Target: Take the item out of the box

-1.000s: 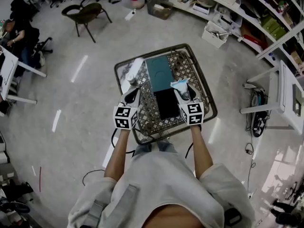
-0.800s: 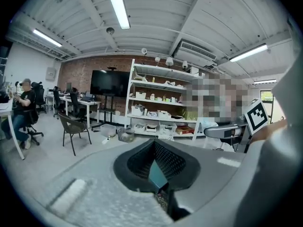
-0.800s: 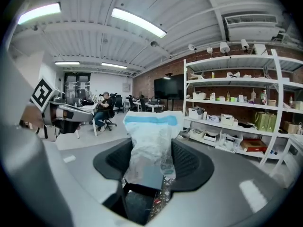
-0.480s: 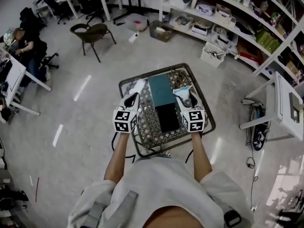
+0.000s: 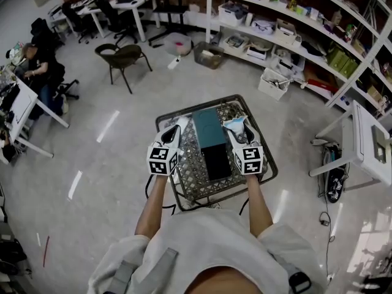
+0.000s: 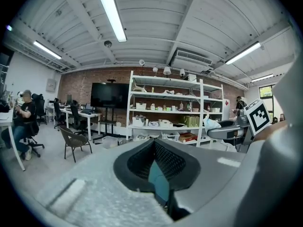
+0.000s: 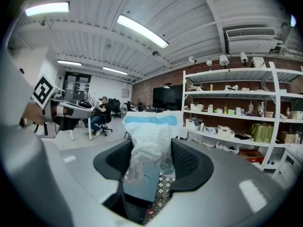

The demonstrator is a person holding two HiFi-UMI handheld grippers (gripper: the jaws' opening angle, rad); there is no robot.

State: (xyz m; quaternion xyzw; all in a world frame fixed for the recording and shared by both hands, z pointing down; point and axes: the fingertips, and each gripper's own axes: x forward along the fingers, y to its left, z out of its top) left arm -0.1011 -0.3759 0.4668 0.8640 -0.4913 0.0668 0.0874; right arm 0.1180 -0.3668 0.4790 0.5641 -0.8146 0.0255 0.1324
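Extraction step looks nearly done. Right tool (image 5: 236,127) has its jaws partly apart, clamped on the white-and-blue plastic packet (image 7: 150,137), held above the patterned worktop (image 5: 191,164). Left tool (image 5: 173,131) has its tips together and is empty. Black box (image 5: 216,162) looks empty, but it is dark. Teal lid (image 5: 208,127) lies beside it. Next, probably set the packet down clear of the box.

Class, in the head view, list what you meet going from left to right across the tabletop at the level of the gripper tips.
left gripper → teal box → right gripper, shut on a blue-and-white packet
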